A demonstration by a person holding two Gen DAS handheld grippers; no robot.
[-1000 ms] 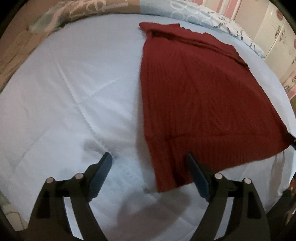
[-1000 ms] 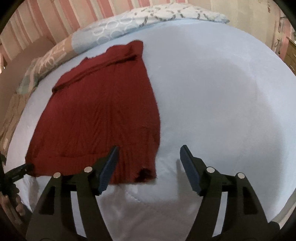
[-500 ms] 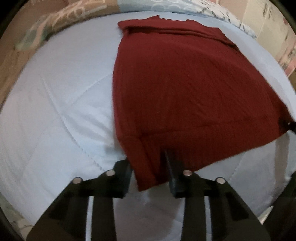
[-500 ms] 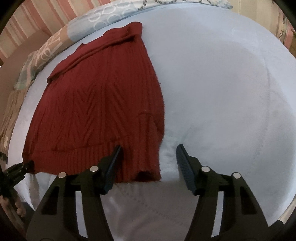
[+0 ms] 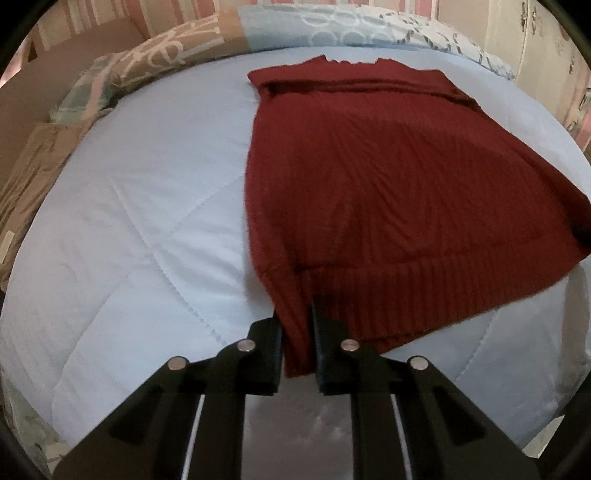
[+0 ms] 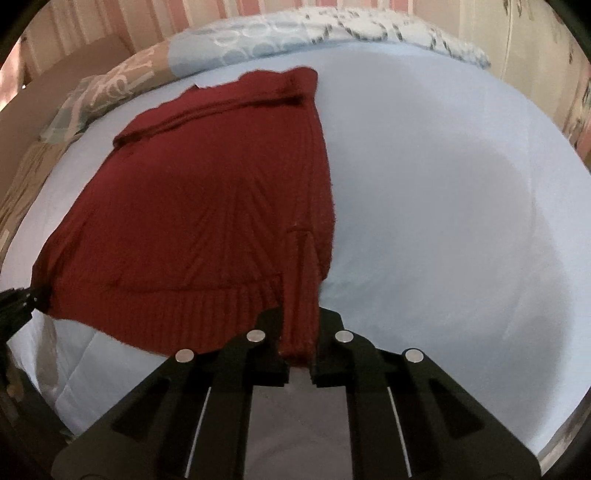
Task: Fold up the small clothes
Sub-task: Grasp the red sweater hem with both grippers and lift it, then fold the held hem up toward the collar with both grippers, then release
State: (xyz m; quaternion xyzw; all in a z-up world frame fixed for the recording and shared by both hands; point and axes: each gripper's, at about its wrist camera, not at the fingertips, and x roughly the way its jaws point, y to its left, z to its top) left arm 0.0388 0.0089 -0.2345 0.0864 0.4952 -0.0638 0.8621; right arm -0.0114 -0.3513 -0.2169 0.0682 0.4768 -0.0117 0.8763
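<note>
A bedroom in a home — seen from over a made bed.
A pale blue quilted bedspread (image 5: 140, 236) covers the bed, patterned pillows (image 5: 332, 29) line its far edge, and pink-striped wallpaper (image 6: 258, 5) and a cream wardrobe (image 5: 535, 48) stand behind.

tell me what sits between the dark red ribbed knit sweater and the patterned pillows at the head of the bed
Only bare pale blue quilted bedspread lies between the dark red ribbed knit sweater and the patterned pillows, clearest in the left wrist view.

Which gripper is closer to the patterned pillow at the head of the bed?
Neither, clearly. The left gripper and right gripper both clamp the red sweater's near hem corners, jaws shut, with the pillow far beyond the whole garment.
</note>
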